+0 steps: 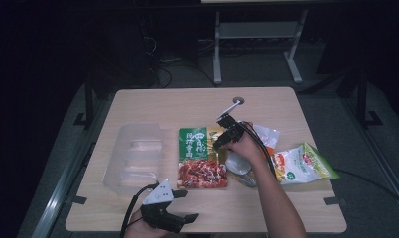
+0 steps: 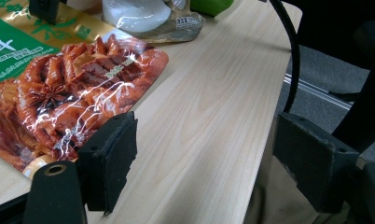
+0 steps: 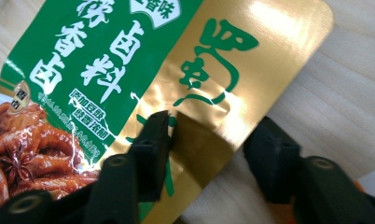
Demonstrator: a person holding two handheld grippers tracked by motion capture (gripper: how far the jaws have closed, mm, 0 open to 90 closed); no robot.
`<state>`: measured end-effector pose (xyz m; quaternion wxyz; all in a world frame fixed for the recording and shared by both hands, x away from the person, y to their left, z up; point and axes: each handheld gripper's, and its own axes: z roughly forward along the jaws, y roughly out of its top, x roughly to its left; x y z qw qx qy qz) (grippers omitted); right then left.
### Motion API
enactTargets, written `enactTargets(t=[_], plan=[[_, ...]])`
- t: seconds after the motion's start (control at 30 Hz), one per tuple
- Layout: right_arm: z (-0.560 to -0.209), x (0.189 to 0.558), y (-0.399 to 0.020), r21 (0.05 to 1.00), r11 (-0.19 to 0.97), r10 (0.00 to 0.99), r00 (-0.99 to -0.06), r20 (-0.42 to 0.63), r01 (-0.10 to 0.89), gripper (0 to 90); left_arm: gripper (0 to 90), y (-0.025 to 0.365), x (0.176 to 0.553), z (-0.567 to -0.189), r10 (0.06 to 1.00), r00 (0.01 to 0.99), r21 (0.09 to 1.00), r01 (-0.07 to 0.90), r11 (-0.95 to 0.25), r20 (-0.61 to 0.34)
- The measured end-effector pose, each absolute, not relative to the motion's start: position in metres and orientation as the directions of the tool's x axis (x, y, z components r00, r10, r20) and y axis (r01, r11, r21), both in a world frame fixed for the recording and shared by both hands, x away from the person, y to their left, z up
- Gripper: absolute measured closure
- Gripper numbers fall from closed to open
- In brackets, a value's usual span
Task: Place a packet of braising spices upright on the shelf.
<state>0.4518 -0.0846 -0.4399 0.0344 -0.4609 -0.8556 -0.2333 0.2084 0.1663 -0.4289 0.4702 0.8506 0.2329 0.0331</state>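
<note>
A flat green-and-gold foil food pouch printed with red braised meat (image 1: 202, 157) lies at the middle of the pale wooden table (image 1: 187, 104), between a clear plastic bin (image 1: 133, 156) on its left and other packets on its right. The right gripper (image 3: 209, 140) is set down over the pouch's gold edge; its jaws are partly closed, one pad resting on the foil and the other on the wood just outside the edge, so nothing is clamped yet. For a good grip, the outer pad is best slid under the foil's edge before the jaws are squeezed, and the pinch taken on the sealed border rather than the slippery face. The left gripper (image 2: 204, 158) is held near the table's front edge with its jaws wide apart and nothing between them.

Whether the edge is lifted off the wood cannot be made out. A white packet (image 1: 237, 163) is partly hidden beneath the right hand (image 1: 247, 146), and the bin's contents cannot be made out.
</note>
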Motion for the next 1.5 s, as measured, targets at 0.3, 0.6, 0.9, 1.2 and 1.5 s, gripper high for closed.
enactTargets(t=[0.3, 0.6, 0.9, 1.2, 1.5], plan=[[-0.441, 0.448, -0.079, 0.37, 0.478, 0.752, -0.588, 0.296, 0.797, 88.4, 21.7, 0.167, 0.209, -0.429, 0.428, 0.89, 0.814, 0.361, -0.454, -0.156], [-0.41, 0.43, -0.087, 0.466, 0.474, 0.698, -0.641, 0.319, 0.747, 89.7, 22.0, 0.166, 0.211, -0.429, 0.443, 0.883, 0.814, 0.37, -0.449, -0.157], [-0.384, 0.392, -0.103, 0.557, 0.46, 0.658, -0.687, 0.309, 0.691, 89.9, 22.0, 0.164, 0.216, -0.428, 0.472, 0.865, 0.819, 0.39, -0.421, -0.169], [-0.351, 0.349, -0.13, 0.67, 0.439, 0.624, -0.74, 0.254, 0.599, 89.9, 22.6, 0.162, 0.226, -0.425, 0.534, 0.834, 0.822, 0.399, -0.407, -0.141], [-0.336, 0.316, -0.158, 0.721, 0.439, 0.615, -0.764, 0.193, 0.536, 89.9, 22.8, 0.137, 0.258, -0.434, 0.605, 0.78, 0.81, 0.454, -0.371, -0.16]])
